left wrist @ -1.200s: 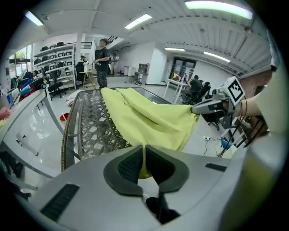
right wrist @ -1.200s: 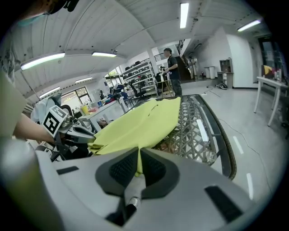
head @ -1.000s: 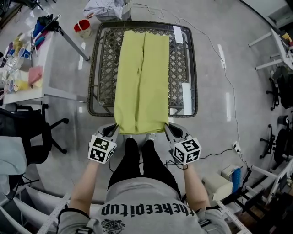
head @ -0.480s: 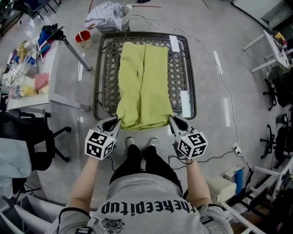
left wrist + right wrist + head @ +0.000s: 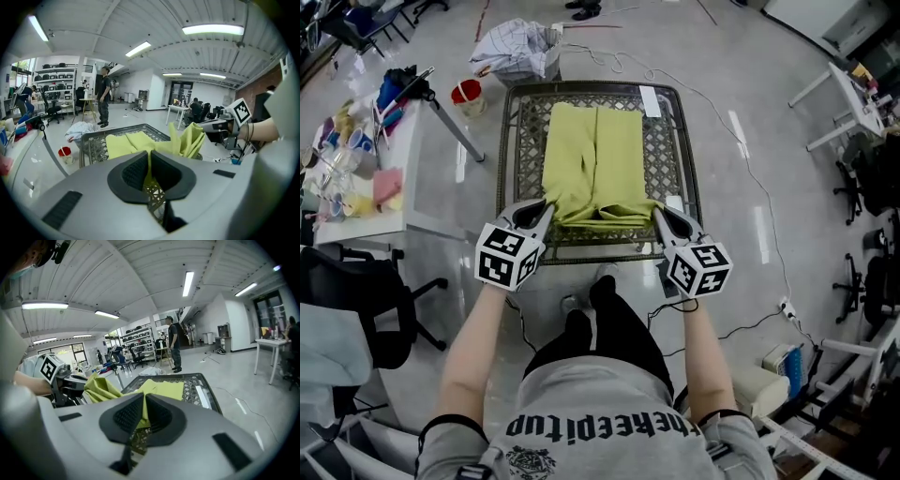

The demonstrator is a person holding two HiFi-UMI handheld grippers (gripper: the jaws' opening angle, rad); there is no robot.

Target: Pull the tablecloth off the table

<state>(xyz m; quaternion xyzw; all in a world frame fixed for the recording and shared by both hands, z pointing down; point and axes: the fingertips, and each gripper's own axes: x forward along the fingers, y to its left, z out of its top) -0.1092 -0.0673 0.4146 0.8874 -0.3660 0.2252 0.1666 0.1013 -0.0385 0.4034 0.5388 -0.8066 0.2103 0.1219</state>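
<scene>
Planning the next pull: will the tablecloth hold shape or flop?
Likely floppy: the tablecloth bunches into folds at the left gripper and right gripper. Probably light: two corner pinches lift it. It might catch on the lattice table.

Table: we find the dark lattice-woven rectangular table (image 5: pixel 508 141) in the upper middle of the head view, its long sides running up the frame.
Tablecloth: the yellow-green fabric tablecloth (image 5: pixel 595 159) lies on the table along its middle, with lattice bare to either side. Its lower end is bunched at the table's lower edge.
Grippers: the left gripper (image 5: pixel 544 211) sits at the tablecloth's lower left corner and the right gripper (image 5: pixel 658 216) at its lower right corner. Each has its jaws closed on the fabric.
Left: a white flat-topped side table (image 5: pixel 431 187) stands left of the table, with a small red bucket (image 5: pixel 468 92) on the floor between them, near the upper left corner of the table.
Above: a crumpled white checked cloth heap (image 5: pixel 517 47) lies on the floor beyond the table's upper left corner.
Lower left: a black office chair (image 5: pixel 361 295) stands below the side table.
</scene>
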